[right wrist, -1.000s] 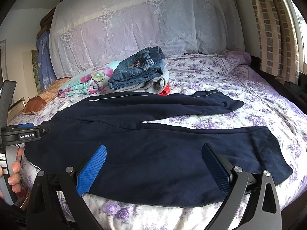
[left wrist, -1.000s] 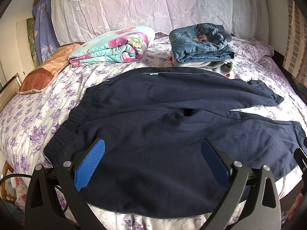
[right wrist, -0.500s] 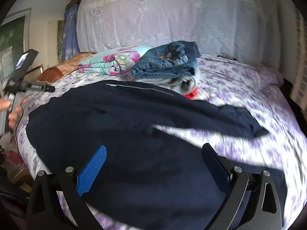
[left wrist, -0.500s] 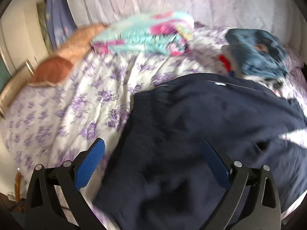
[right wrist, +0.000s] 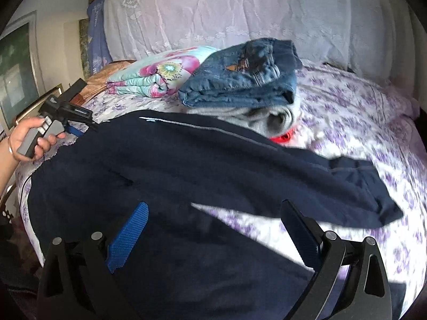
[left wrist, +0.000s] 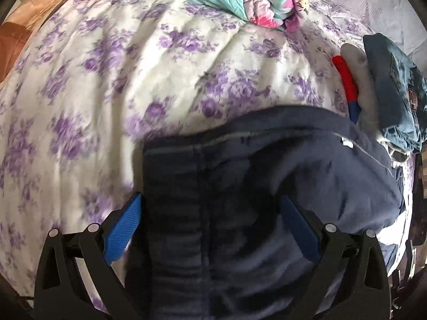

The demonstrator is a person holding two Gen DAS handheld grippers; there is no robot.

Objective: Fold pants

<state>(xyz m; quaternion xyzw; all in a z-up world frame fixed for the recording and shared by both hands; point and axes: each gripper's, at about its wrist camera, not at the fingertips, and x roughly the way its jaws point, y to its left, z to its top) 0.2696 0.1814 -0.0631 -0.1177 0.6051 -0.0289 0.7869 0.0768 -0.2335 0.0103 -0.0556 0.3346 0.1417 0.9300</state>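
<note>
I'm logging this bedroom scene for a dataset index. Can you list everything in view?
pants: one, navy, spread flat across the bed
bedspread: one, white with purple flowers, under everything
folded quilt: one, teal and pink floral, far side near the headboard
jeans: one, blue denim, folded, atop a grey garment
red item: one, partly hidden beneath the grey garment
pillow: one, orange-brown, far left
left gripper: open, over the waistband
right gripper: open, above the pants
left hand: holding the left gripper's handle

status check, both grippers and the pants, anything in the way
Left gripper open over waistband. Right gripper open above navy pants, which lie flat, unfolded. Folded jeans stack touches the far edge.
</note>
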